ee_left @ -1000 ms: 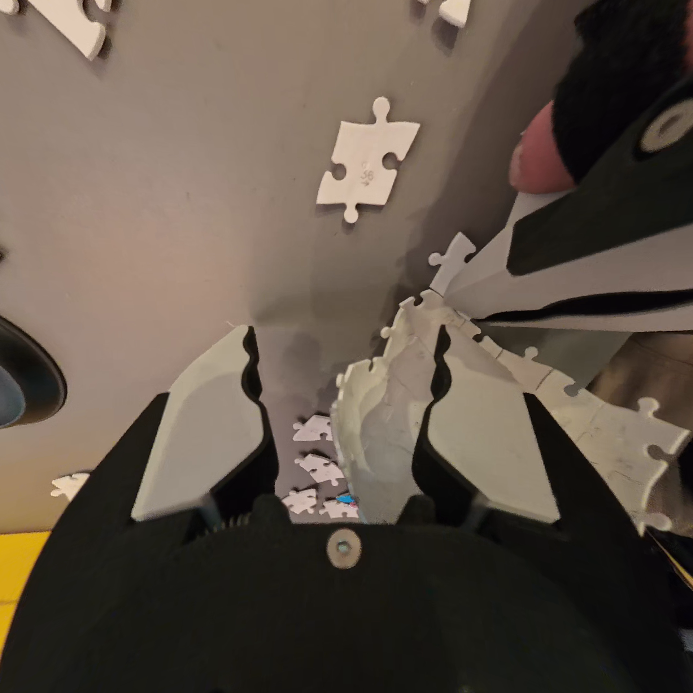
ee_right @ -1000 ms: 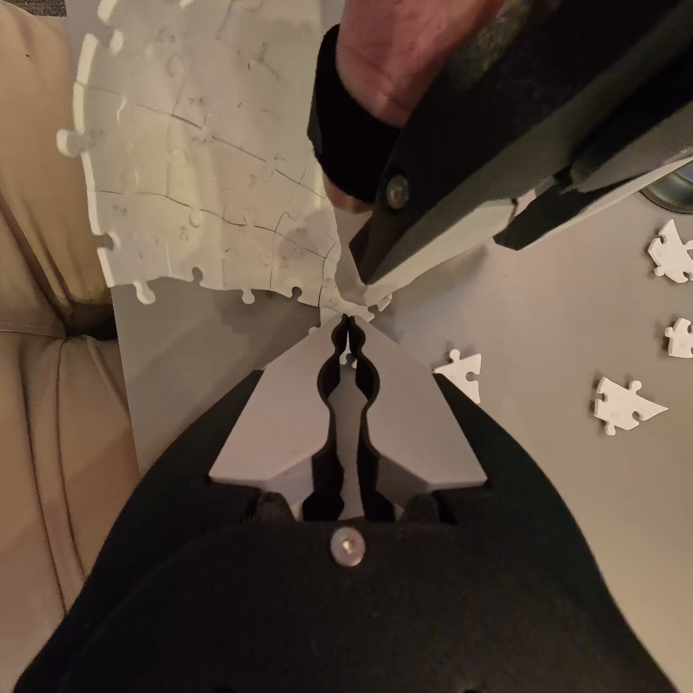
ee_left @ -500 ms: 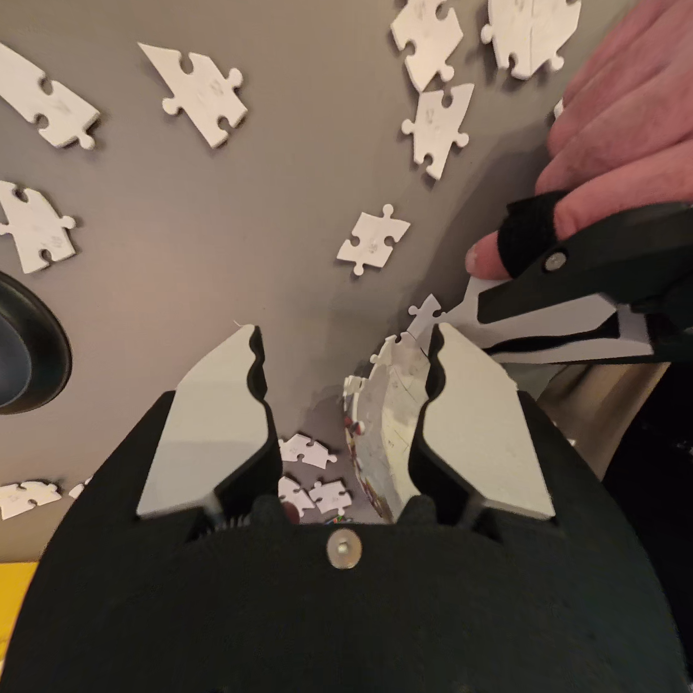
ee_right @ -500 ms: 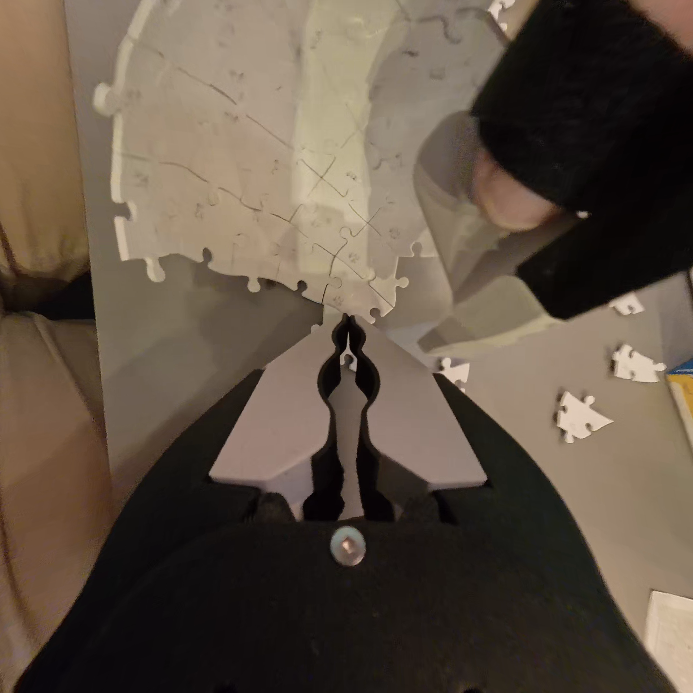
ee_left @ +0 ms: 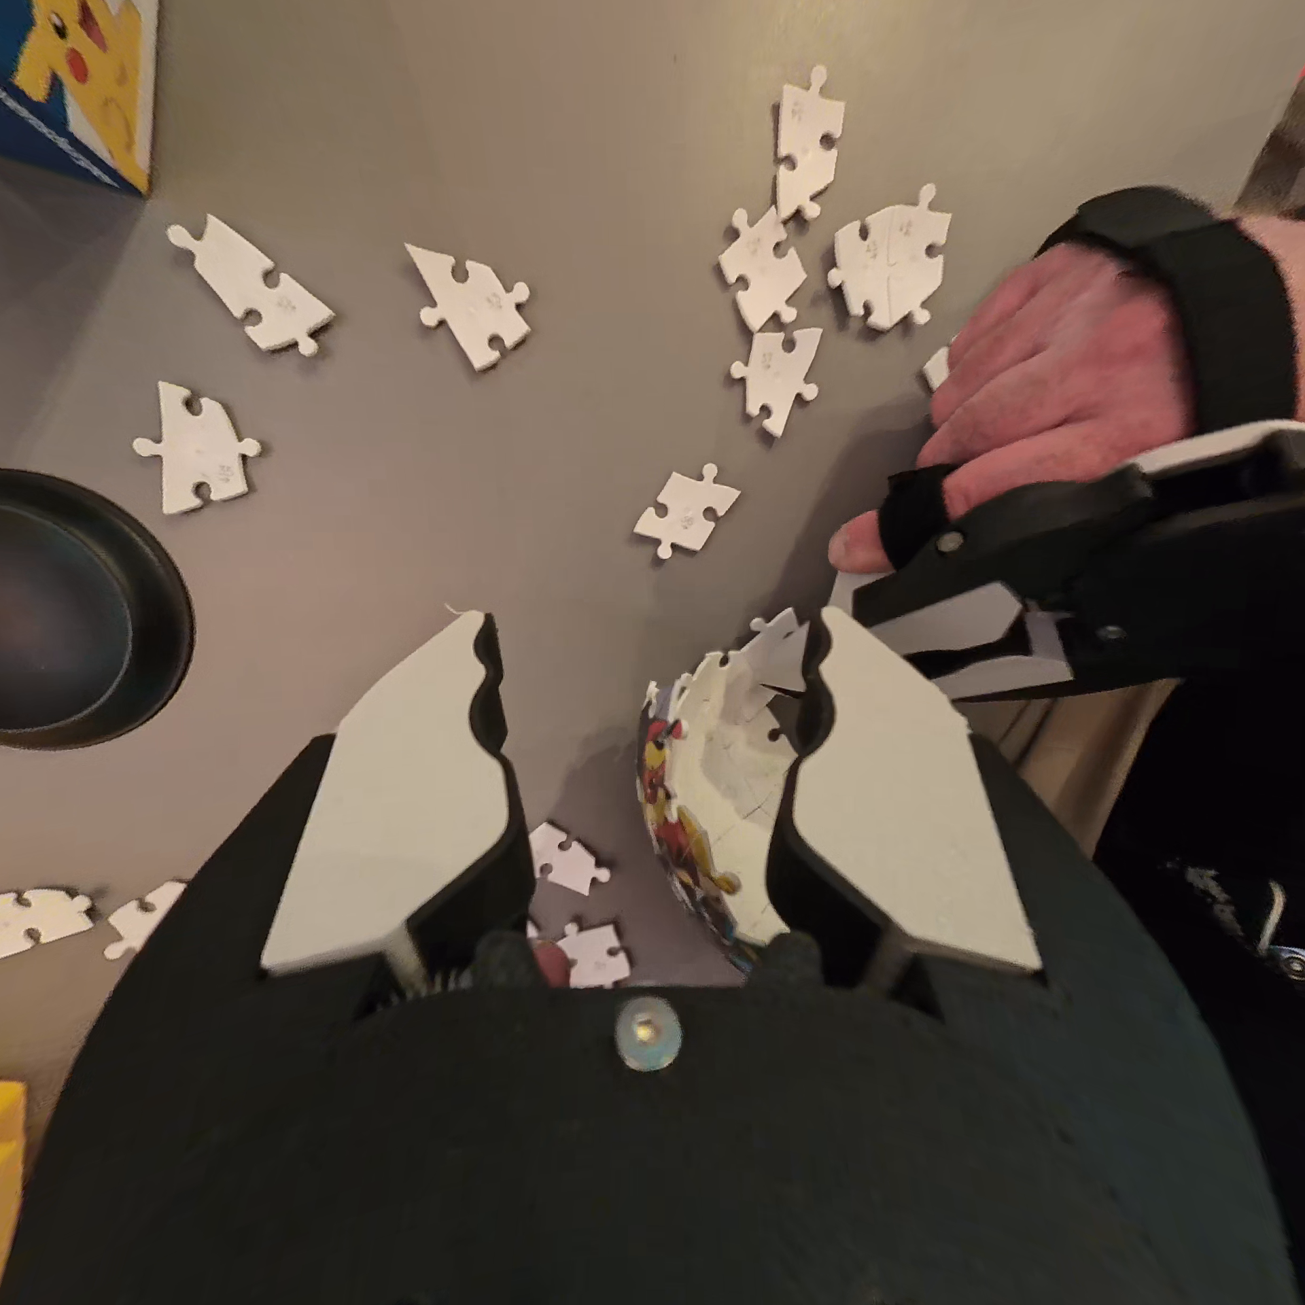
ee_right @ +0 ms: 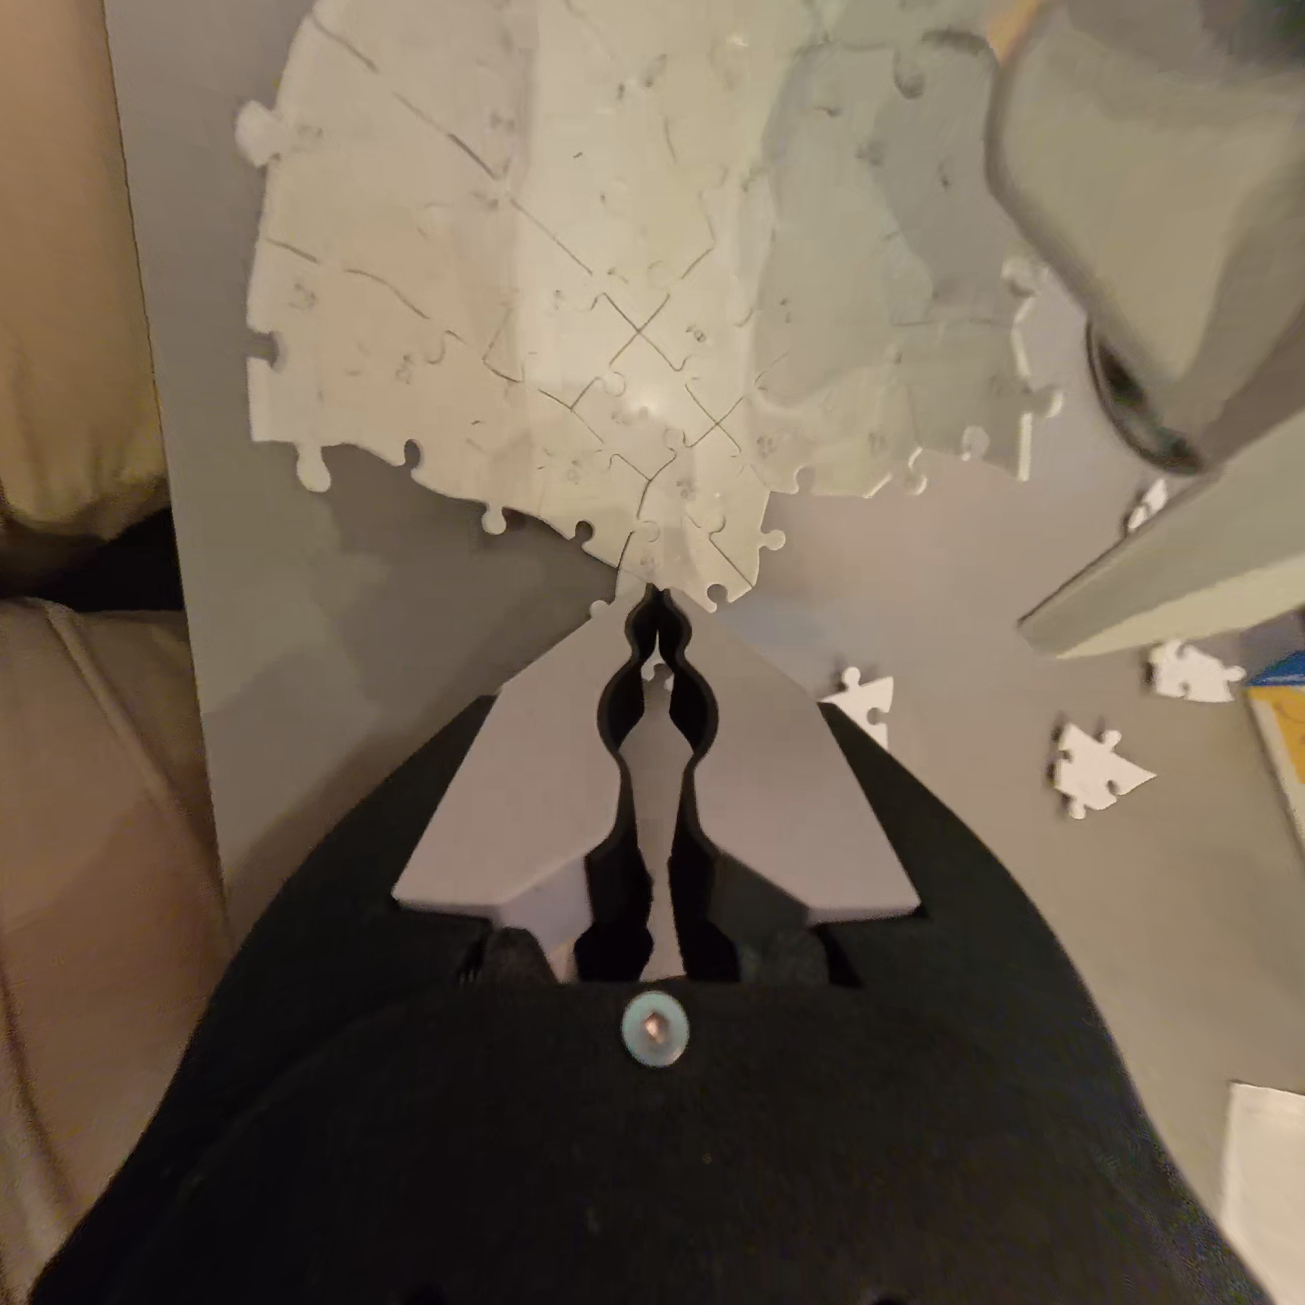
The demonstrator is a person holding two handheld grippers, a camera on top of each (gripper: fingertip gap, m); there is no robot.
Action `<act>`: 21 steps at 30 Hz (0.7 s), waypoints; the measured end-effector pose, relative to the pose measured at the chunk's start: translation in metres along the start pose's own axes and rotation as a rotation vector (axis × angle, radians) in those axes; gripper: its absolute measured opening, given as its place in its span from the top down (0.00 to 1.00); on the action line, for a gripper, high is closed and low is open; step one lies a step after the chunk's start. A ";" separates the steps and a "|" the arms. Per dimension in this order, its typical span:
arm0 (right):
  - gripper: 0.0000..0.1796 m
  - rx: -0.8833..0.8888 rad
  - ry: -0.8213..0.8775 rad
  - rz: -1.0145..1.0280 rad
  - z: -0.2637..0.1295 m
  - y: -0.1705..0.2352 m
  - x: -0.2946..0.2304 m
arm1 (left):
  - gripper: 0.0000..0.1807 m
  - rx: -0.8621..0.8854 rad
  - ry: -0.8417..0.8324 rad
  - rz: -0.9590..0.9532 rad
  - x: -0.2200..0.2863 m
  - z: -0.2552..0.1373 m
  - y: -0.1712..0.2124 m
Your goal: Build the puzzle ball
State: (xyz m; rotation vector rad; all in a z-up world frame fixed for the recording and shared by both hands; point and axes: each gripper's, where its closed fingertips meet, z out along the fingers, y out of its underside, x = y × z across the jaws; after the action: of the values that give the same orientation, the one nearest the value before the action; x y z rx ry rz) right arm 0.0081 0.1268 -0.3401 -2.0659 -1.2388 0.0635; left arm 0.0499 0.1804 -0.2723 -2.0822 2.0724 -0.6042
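Work stood partway — the curved shell (ee_right: 565,296) was joined above the table (ee_left: 424,494), loose pieces (ee_left: 473,304) remaining. The right gripper (ee_right: 657,600) pinched a piece at the shell's edge — the left gripper (ee_left: 653,628) gaped wide beside it.

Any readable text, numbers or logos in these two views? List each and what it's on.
Loose puzzle pieces: small stamped marks on white backs, too faint to read.
Puzzle ball shell: same small marks, blurred.
Box: cartoon picture only, no words in view.
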 end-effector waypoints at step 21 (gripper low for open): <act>1.00 -0.043 -0.016 0.063 0.001 -0.001 0.000 | 0.52 0.579 0.098 -0.252 0.013 -0.068 0.051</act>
State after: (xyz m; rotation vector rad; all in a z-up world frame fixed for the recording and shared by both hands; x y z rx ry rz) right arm 0.0073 0.1276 -0.3402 -2.1454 -1.1944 0.0831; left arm -0.0231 0.1774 -0.2271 -1.9853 1.4342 -1.1949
